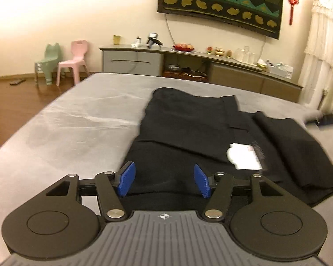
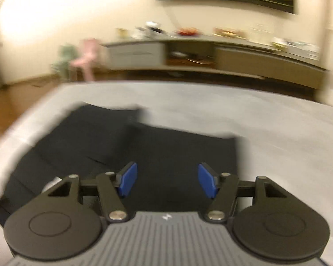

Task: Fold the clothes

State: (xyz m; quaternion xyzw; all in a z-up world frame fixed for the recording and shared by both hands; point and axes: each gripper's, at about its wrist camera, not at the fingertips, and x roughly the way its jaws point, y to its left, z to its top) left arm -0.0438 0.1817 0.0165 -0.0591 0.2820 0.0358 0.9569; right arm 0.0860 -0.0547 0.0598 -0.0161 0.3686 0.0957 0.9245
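Left wrist view: the left hand-held gripper (image 1: 164,180) stands wide, its blue pads (image 1: 127,178) apart with nothing pinched between them, above the near end of the black garment (image 1: 188,133). The garment lies flat on the grey bed (image 1: 66,128), running from the near edge toward the far edge, with a folded flap (image 1: 295,146) laid over toward the right edge and a white label (image 1: 244,156) showing beside it. Beyond the bed's far edge a long low cabinet (image 1: 188,66) carries a red dish of fruit (image 1: 182,47), glassware (image 1: 245,55) and small items; a pink chair (image 1: 74,62) and a green chair (image 1: 47,63) stand on the wooden floor to the left.

Right wrist view, blurred: the right hand-held gripper (image 2: 167,182) also stands wide and empty, over the garment (image 2: 100,146), which sits toward the left edge of the bed (image 2: 277,137).
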